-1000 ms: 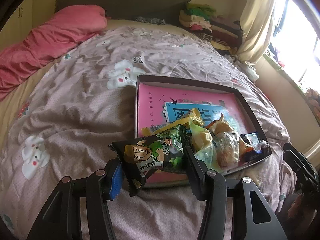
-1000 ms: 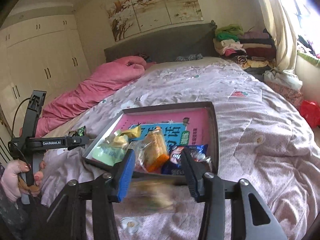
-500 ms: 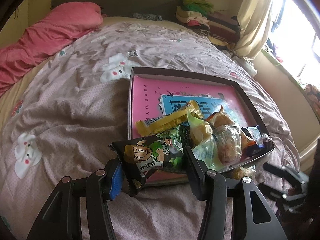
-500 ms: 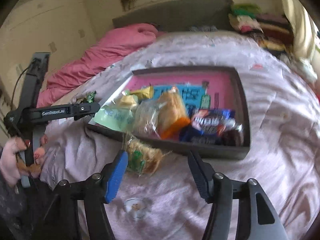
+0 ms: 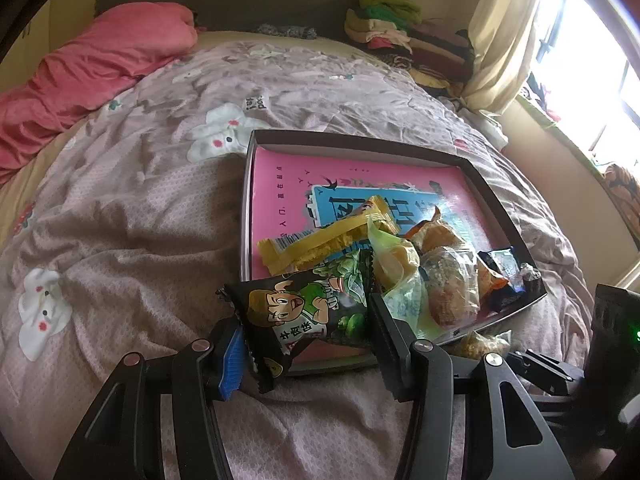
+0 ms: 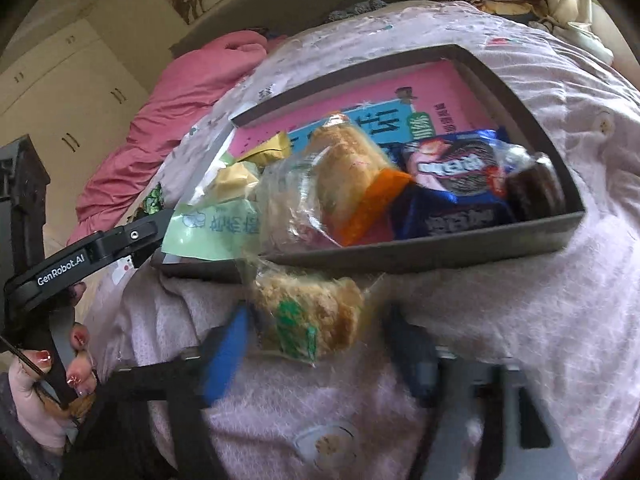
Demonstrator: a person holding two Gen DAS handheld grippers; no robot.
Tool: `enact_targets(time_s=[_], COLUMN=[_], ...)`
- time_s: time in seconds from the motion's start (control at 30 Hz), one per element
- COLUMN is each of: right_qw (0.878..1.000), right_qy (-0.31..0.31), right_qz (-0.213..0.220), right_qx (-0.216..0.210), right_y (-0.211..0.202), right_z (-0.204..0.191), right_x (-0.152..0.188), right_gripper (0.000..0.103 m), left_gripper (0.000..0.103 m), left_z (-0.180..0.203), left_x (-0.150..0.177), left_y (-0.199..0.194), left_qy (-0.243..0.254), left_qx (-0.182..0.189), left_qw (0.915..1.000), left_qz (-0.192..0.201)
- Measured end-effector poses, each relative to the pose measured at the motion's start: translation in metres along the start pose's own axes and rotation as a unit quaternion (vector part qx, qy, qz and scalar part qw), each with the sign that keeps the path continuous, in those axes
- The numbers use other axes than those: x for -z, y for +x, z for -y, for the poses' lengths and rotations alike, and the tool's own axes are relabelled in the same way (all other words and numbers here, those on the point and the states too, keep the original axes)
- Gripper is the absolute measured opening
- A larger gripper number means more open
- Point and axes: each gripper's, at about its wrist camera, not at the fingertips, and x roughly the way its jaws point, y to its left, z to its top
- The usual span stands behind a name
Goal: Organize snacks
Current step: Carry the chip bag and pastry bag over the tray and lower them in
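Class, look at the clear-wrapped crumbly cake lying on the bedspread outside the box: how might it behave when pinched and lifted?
The crumbly cake looks fragile, so a hard pinch may crush it. Its clear film wrapper seems slippery and crinkly. It probably weighs little.

A bed (image 5: 132, 240) covered by a pale pink quilt with white animal prints is carrying everything. A shallow dark tray (image 5: 496, 200) is lying on the quilt at about four o'clock from the bed's middle. A clear-wrapped crumbly snack (image 6: 308, 316) is resting on the quilt just beside the tray's near wall. A rumpled pink blanket (image 5: 92, 68) is lying at ten o'clock, and folded clothes (image 5: 400, 36) are sitting piled at one o'clock.
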Motion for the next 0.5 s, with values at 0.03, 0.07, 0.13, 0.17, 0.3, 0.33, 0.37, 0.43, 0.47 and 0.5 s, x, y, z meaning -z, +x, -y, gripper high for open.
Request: enact_targets(time_s=[0.03, 0.07, 0.13, 0.17, 0.3, 0.33, 0.37, 0.43, 0.47, 0.5], right_qw=[1.000, 1.000, 1.000, 0.999, 0.996, 0.995, 0.994, 0.992, 0.991, 0.991], right_qy=[-0.006, -0.013, -0.024, -0.026, -0.043, -0.045, -0.048, -0.055, -0.054, -0.049], right_qz=[0.001, 0.004, 0.008, 0.017, 0.069, 0.085, 0.098, 0.116, 0.122, 0.126], right_qx=[-0.003, -0.004, -0.010, -0.018, -0.036, -0.036, -0.032, -0.012, -0.003, 0.002], right_y=[0.000, 0.000, -0.004, -0.009, -0.038, -0.044, -0.049, -0.054, -0.056, -0.057], right_z=[-0.002, -0.004, -0.008, -0.010, -0.017, -0.018, -0.018, -0.017, -0.014, -0.008], right_x=[0.000, 0.001, 0.001, 0.001, -0.007, -0.011, -0.015, -0.026, -0.030, -0.034], right_gripper=[0.049, 0.045, 0.044, 0.043, 0.043, 0.043, 0.043, 0.043, 0.043, 0.043], left_gripper=[0.056, 0.056, 0.056, 0.056, 0.056, 0.056, 0.056, 0.056, 0.056, 0.056], left_z=[-0.001, -0.001, -0.002, -0.002, -0.002, -0.002, -0.002, -0.003, -0.003, -0.003], left_x=[0.000, -0.001, -0.002, -0.002, -0.004, -0.005, -0.006, -0.008, -0.008, -0.008], left_y=[0.002, 0.003, 0.005, 0.005, 0.008, 0.010, 0.011, 0.013, 0.014, 0.013], left_qy=[-0.001, -0.002, -0.003, -0.002, 0.000, 0.001, 0.001, 0.002, 0.001, 0.002], left_qx=[0.000, 0.001, 0.003, 0.003, 0.006, 0.006, 0.006, 0.007, 0.007, 0.006], left_qw=[1.0000, 1.0000, 1.0000, 1.0000, 1.0000, 1.0000, 1.0000, 1.0000, 1.0000, 1.0000], left_qz=[0.000, -0.001, -0.001, -0.001, 0.000, 0.000, 0.000, 0.000, 0.001, 0.001])
